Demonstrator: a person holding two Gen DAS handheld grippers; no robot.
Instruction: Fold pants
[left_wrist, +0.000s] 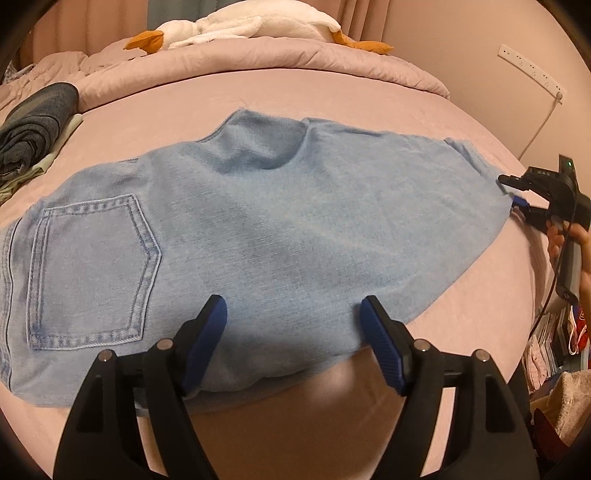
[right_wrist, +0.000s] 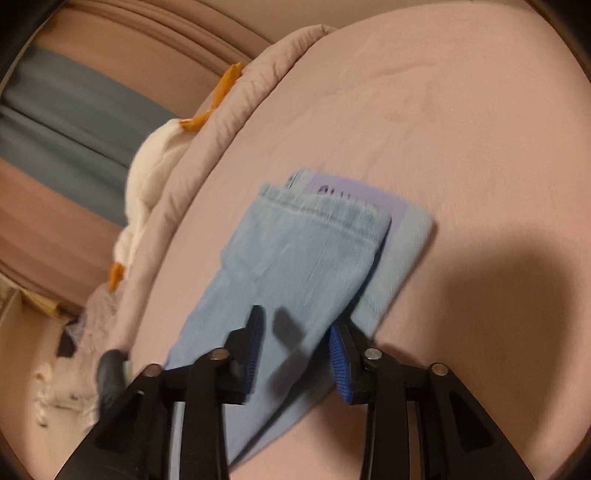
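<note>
Light blue jeans (left_wrist: 277, 206) lie folded lengthwise across the pink bed, with a back pocket (left_wrist: 92, 266) facing up at the left. My left gripper (left_wrist: 293, 306) is open wide over the jeans' near edge, its blue pads (left_wrist: 207, 332) apart from each other with cloth lying under them. In the right wrist view the jeans (right_wrist: 303, 251) run away from me, a folded-over end resting on top and a purple label (right_wrist: 354, 195) showing beyond it. My right gripper (right_wrist: 295, 328) stands partly open over that cloth; the right gripper (left_wrist: 511, 192) also shows at the jeans' right end.
A stack of dark folded clothes (left_wrist: 33, 125) sits at the bed's left. A pink duvet (left_wrist: 258, 62) and a white plush goose (left_wrist: 251, 26) lie along the far side. A person's hand (left_wrist: 557, 240) holds the right gripper's handle. Clutter (left_wrist: 554, 332) lies beyond the bed's right edge.
</note>
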